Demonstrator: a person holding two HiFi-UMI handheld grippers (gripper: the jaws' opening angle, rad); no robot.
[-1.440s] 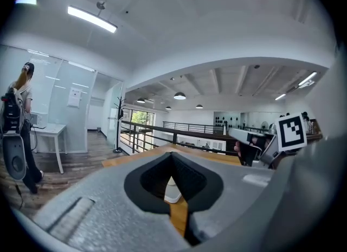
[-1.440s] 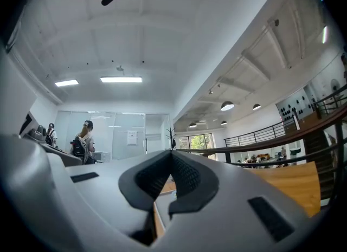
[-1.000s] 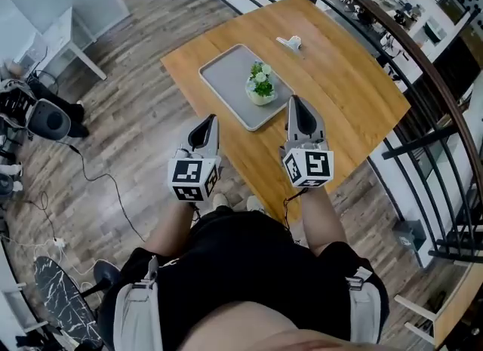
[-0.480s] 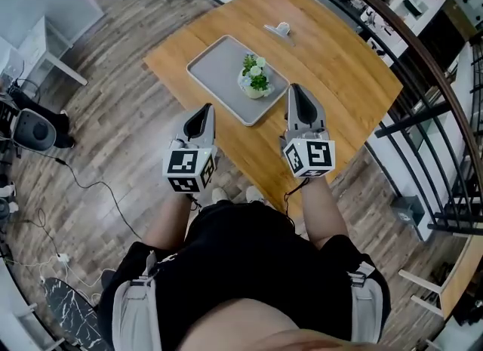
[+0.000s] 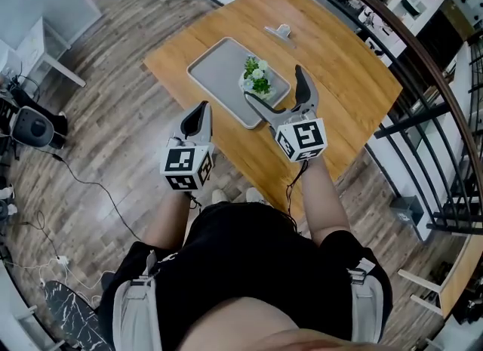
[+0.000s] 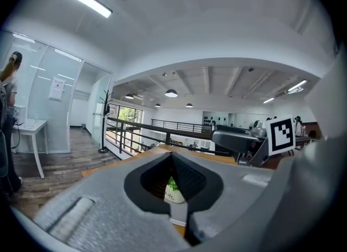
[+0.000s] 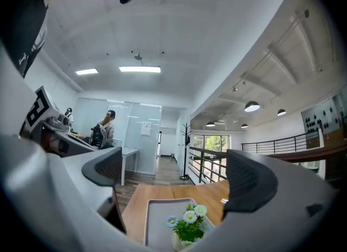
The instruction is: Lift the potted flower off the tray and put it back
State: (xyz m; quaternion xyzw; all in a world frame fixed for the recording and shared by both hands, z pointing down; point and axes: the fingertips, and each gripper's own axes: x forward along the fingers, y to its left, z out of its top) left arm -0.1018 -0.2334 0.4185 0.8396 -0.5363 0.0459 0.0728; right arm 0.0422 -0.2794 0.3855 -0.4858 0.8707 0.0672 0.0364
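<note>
A potted flower (image 5: 256, 79) with white blooms in a pale pot stands on the near right part of a grey tray (image 5: 220, 70) on the wooden table (image 5: 339, 78). My right gripper (image 5: 274, 84) is close in front of the pot and its jaws are opening wide, with nothing between them. In the right gripper view the flower (image 7: 188, 225) and tray (image 7: 156, 219) lie low between the spread fingers of the right gripper (image 7: 176, 178). My left gripper (image 5: 202, 109) hangs shut over the table's near edge, left of the tray. Past the closed left gripper (image 6: 172, 156) the pot (image 6: 173, 191) shows.
A small pale object (image 5: 281, 31) lies on the table beyond the tray. A dark railing (image 5: 423, 70) runs along the table's far and right sides. Cables (image 5: 90, 183) and equipment (image 5: 30, 127) lie on the wood floor to the left. A person (image 7: 105, 129) stands far off.
The right gripper's jaws have gone from shut to wide open, and it has moved forward and turned toward the pot. The left gripper has shifted slightly forward.
</note>
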